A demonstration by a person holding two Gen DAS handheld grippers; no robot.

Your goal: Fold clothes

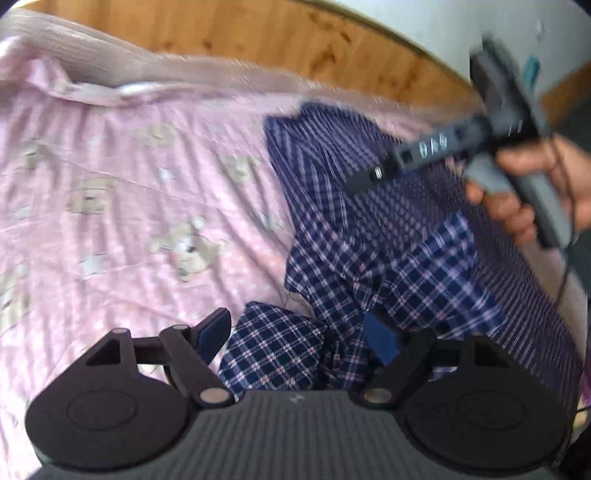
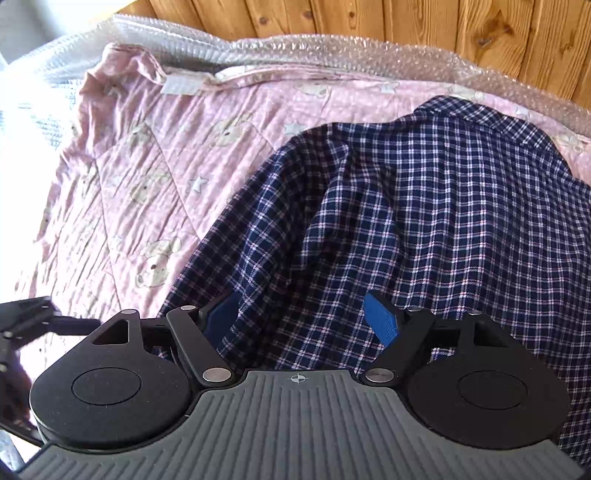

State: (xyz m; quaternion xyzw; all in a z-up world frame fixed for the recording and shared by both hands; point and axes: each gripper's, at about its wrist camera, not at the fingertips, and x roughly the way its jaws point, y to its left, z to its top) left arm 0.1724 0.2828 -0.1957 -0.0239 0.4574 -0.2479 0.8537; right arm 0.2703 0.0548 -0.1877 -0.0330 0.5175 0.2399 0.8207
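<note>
A navy plaid shirt (image 1: pixel 399 236) lies crumpled on a pink quilt with bear prints (image 1: pixel 129 192). My left gripper (image 1: pixel 295 339) is open, its blue-padded fingers wide apart just over a bunched sleeve of the shirt near its lower edge. In the right wrist view the same shirt (image 2: pixel 424 221) spreads over the quilt (image 2: pixel 155 177), collar toward the far side. My right gripper (image 2: pixel 303 321) is open, with cloth lying between and under its spread fingers. The right gripper also shows in the left wrist view (image 1: pixel 461 147), held by a hand above the shirt.
A wooden headboard (image 2: pixel 406 33) runs behind the bed. Bubble wrap (image 2: pixel 295 48) lies along the quilt's far edge. The left gripper's frame (image 2: pixel 26 321) shows at the lower left of the right wrist view.
</note>
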